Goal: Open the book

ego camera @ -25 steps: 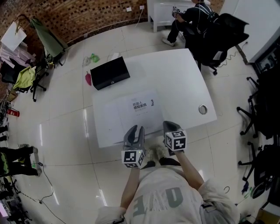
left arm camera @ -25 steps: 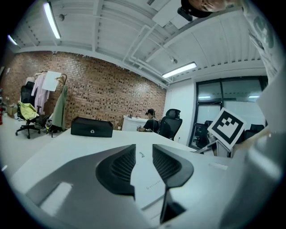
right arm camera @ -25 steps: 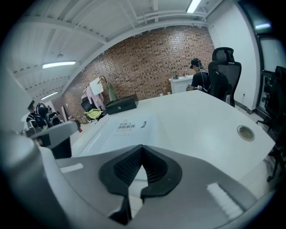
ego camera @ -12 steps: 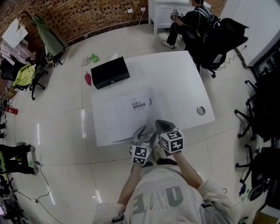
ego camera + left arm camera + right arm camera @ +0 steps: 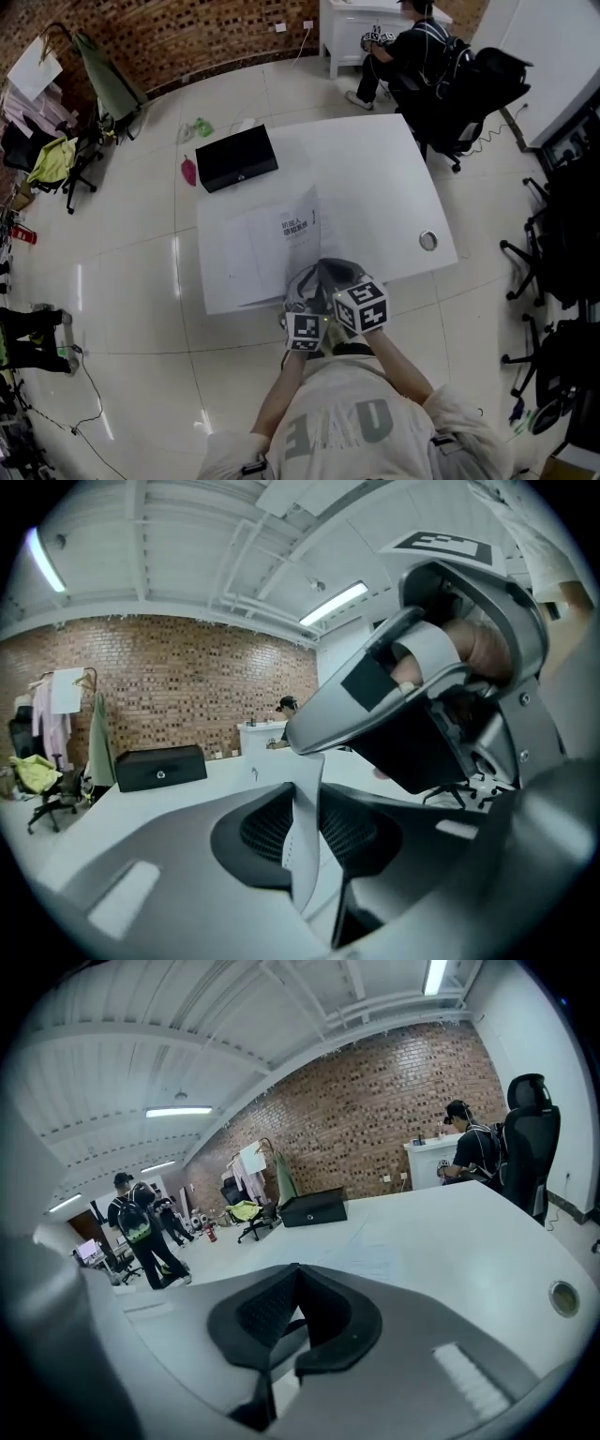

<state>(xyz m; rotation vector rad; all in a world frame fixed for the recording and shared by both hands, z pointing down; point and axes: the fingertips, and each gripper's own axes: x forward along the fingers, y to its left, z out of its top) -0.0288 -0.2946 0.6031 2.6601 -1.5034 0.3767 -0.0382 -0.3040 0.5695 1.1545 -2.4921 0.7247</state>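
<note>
Pinching a thin white leaf at the near edge of the book (image 5: 277, 239), the left hand-held gripper (image 5: 305, 803) has its jaws nearly together. They have just been closing, and the sheet stands upright between the two black pads, pressed from both sides. The right hand-held gripper (image 5: 298, 1279) has its jaws fully together with nothing between them. In the head view it sits just beside the left one, at its 2 o'clock, over the book's near right corner. The book lies on the white bench (image 5: 375, 173), close to the near edge, with its printed title facing up. A black box (image 5: 234, 157) stands at the book's 11 o'clock, well apart from it. A round grommet (image 5: 428, 241) sits at the book's 3 o'clock.
</note>
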